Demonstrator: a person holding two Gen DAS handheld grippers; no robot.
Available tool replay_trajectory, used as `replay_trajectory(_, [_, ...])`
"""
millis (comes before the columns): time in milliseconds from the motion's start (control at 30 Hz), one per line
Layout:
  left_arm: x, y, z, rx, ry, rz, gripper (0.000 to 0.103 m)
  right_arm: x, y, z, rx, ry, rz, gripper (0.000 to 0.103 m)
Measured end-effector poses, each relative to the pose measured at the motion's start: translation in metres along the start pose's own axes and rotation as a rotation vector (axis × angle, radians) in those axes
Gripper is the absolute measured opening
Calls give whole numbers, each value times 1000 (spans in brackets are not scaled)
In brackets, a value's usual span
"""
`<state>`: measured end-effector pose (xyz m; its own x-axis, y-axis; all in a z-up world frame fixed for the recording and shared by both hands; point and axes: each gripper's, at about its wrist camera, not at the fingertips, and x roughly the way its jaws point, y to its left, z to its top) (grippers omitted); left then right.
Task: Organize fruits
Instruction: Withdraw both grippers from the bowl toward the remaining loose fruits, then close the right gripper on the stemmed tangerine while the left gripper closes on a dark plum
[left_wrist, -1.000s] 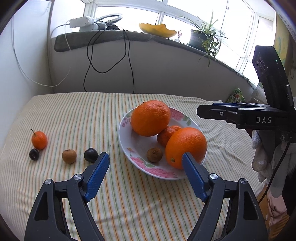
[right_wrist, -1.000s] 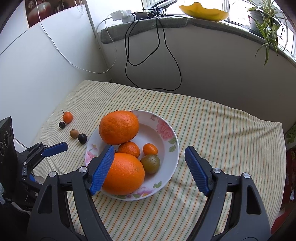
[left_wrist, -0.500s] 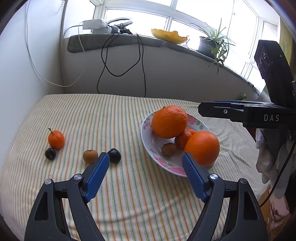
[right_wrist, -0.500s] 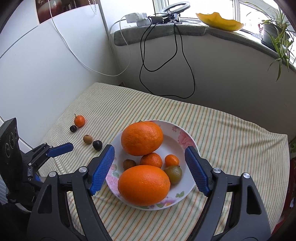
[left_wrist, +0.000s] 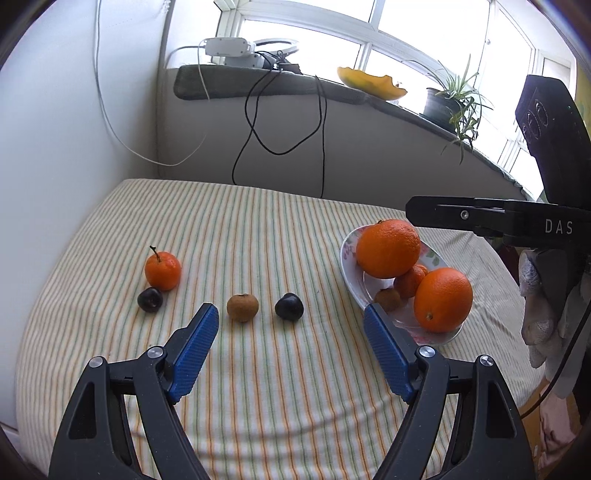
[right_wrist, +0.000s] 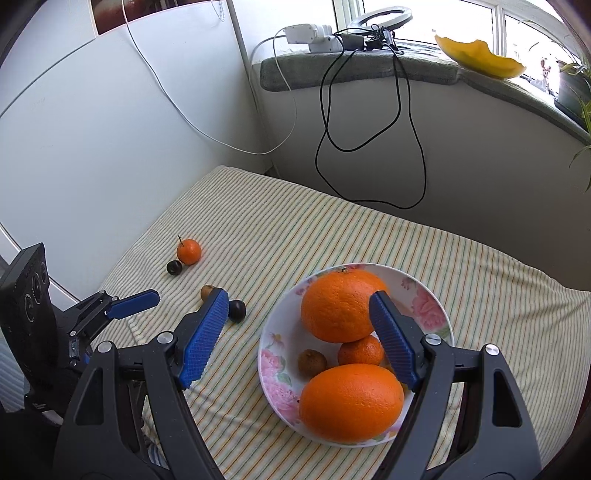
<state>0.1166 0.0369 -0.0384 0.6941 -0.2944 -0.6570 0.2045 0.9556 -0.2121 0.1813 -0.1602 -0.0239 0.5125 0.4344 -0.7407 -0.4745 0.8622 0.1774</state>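
Left gripper jaws wide apart, empty, hovering over the striped tabletop; brown fruit and dark plum sit just beyond the tips; second plum touching the small tangerine further left. Right gripper jaws also apart, empty, above the floral plate already holding two big oranges. Likely next pick is the brown fruit; centre it between the jaws, come down low, close gently since it could roll; keep clear of the plum beside it.
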Motion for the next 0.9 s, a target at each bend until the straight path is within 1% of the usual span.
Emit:
replay_trajectory(200, [-4, 29, -4, -46, -1, 22, 81, 10, 20, 9, -18, 3, 30, 81])
replay_trajectory(333, [-5, 49, -7, -81, 1, 38, 81, 18, 30, 15, -2, 10, 70, 81])
replay_trajectory(533, [-2, 76, -11, -127, 3, 59, 77, 35, 44, 21, 14, 29, 128, 81])
replay_trajectory(667, [4, 89, -11, -152, 15, 56, 68, 49, 56, 26, 11, 44, 150, 81])
replay_trajectory(767, [9, 97, -11, -163, 26, 51, 64, 60, 66, 30, 9, 61, 175, 81])
replay_trajectory(900, [16, 106, -11, -173, 42, 40, 52, 78, 78, 35, 6, 96, 203, 81])
